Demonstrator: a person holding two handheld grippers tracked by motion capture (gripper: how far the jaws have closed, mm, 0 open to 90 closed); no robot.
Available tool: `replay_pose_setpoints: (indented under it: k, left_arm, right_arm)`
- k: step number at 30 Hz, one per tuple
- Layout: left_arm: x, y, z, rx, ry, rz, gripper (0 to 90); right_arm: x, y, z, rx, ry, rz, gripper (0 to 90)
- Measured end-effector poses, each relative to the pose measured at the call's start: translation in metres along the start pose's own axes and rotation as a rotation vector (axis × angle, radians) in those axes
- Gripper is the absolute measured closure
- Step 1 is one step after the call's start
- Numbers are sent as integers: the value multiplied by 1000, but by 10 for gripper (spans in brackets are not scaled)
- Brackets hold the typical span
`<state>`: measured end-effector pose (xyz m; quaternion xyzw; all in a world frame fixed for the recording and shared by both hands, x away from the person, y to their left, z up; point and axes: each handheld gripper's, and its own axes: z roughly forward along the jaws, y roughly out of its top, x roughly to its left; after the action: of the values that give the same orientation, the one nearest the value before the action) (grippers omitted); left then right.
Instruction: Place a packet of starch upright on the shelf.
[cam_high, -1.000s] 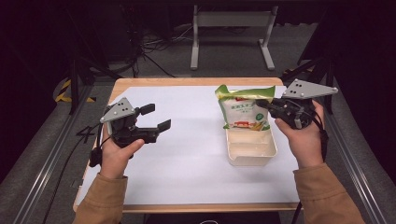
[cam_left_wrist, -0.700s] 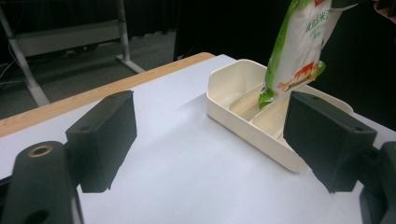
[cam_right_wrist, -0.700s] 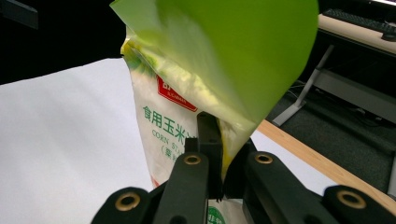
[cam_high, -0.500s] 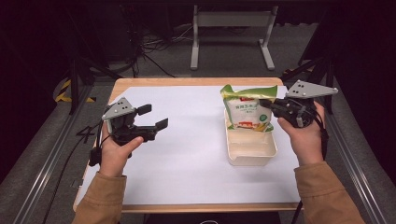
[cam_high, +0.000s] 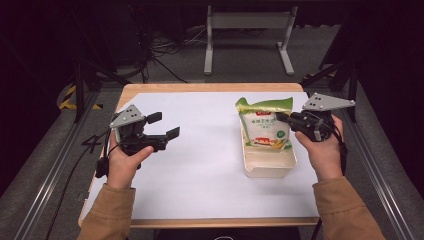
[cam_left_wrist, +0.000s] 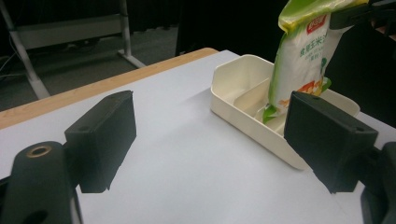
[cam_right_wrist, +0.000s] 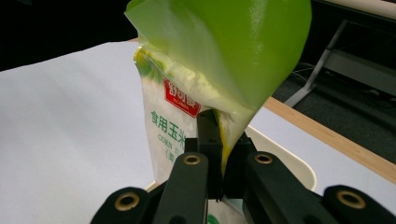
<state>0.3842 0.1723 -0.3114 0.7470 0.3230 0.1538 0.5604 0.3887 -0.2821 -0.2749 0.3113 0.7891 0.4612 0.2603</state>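
Note:
A green and white bag of corn starch (cam_high: 263, 124) stands upright, its bottom inside a cream divided tray (cam_high: 269, 162) at the right of the table. My right gripper (cam_high: 283, 118) is shut on the bag's right edge near the top; in the right gripper view the jaws pinch the bag (cam_right_wrist: 196, 84) between them. My left gripper (cam_high: 166, 126) hovers open over the white sheet at the left, well apart from the tray. In the left gripper view the bag (cam_left_wrist: 306, 56) and the tray (cam_left_wrist: 233, 95) lie ahead to the right, between the spread jaws.
A white sheet (cam_high: 205, 165) covers the wooden table (cam_high: 200, 87). Metal rails run along both sides of the table, and a grey stand (cam_high: 247, 30) with cables sits on the floor behind it.
The right gripper has tipped the bag more upright and shifted it slightly right over the tray. The left gripper has drifted a little towards the person.

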Motion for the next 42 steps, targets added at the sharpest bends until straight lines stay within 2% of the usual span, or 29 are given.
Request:
replay_pose_setpoints:
  k: [7, 16, 21, 29, 34, 42]
  left_arm:
    - [1, -1, 1, 3, 1, -6, 175]
    - [2, -2, 1, 10, 2, -3, 171]
    - [2, -2, 1, 12, 2, -3, 171]
    - [3, -3, 1, 11, 1, -7, 171]
    - [4, -3, 0, 12, 3, -8, 171]
    - [5, -4, 0, 13, 6, -8, 171]
  right_arm:
    - [0, -10, 7, 3, 21, 10, 883]
    - [0, -23, 10, -26, 62, 30, 882]
    - [-1, -30, 13, -49, 81, 56, 882]
    - [-2, -36, 11, -72, 72, 73, 882]
    - [-4, -41, 8, -88, 68, 101, 882]
    - [-6, -45, 5, -81, 47, 156, 884]
